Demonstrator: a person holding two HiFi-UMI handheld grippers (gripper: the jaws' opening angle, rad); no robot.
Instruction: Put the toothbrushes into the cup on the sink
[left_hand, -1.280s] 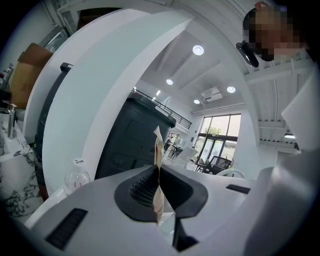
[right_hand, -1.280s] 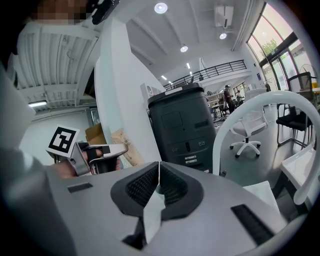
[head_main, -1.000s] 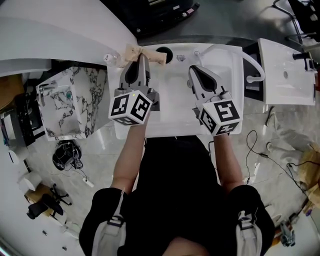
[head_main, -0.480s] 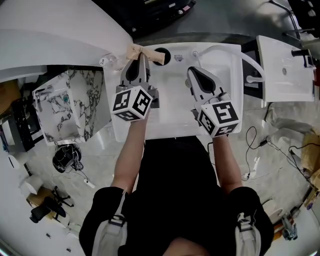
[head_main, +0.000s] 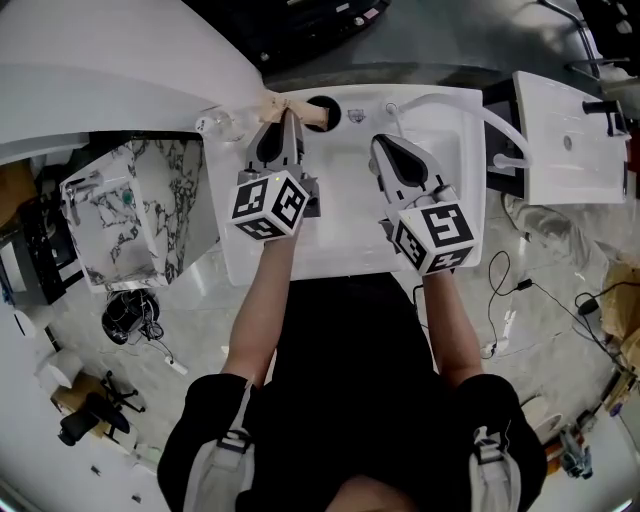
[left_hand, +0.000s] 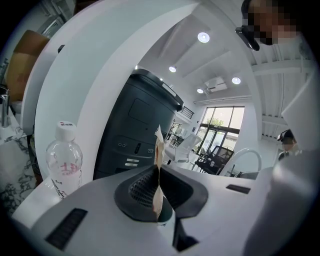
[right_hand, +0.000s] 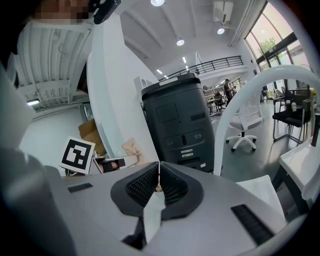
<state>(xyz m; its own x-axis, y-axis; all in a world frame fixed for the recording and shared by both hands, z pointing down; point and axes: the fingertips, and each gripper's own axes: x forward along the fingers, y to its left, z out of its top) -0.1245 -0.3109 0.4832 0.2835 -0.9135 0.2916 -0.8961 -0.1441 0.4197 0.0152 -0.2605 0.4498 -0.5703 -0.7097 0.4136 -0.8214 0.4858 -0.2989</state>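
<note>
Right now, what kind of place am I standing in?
Probably an open-plan lab or showroom rather than a home bathroom: two white sinks, loose cables underfoot, and office chairs near tall windows beyond a dark machine.

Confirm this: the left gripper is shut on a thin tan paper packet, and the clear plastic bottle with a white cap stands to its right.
Wrong side. The clear plastic bottle with a white cap stands to the left of the left gripper, as the left gripper view shows. The rest holds: its jaws are shut on the thin tan paper packet.
</note>
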